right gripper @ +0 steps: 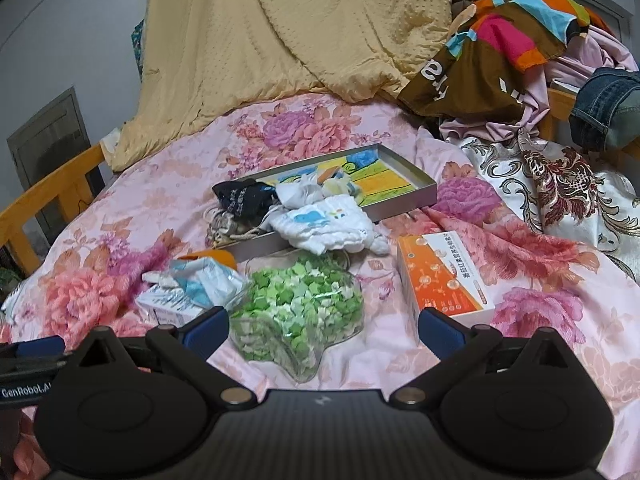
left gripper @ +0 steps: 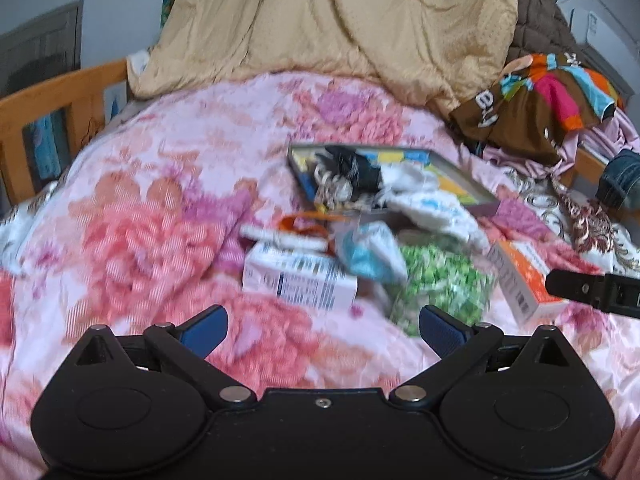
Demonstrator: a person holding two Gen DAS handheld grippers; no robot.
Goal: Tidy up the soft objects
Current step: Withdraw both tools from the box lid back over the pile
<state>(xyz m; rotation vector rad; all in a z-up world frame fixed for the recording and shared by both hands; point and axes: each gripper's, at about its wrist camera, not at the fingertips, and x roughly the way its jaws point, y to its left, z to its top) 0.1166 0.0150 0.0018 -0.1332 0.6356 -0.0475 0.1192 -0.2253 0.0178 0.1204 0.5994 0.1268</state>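
Note:
A shallow metal tray [right gripper: 416,194] with a colourful bottom lies on the floral bed cover. A black cloth pouch [right gripper: 240,198], a white cloth with blue print [right gripper: 320,226] and small white socks [right gripper: 304,192] spill over its near rim. In the left wrist view the same tray [left gripper: 464,178] and black pouch [left gripper: 352,168] appear blurred. A clear star-shaped container of green paper stars [right gripper: 298,308] lies just ahead of my right gripper [right gripper: 323,326], which is open and empty. My left gripper [left gripper: 323,326] is open too, short of a white box [left gripper: 300,280].
An orange and white box [right gripper: 444,280] lies right of the stars, a white box [right gripper: 168,304] with a blue-white packet [right gripper: 204,280] to the left. A tan quilt [right gripper: 288,32] and piled clothes [right gripper: 500,48] fill the back. A wooden bed rail [right gripper: 48,188] runs along the left.

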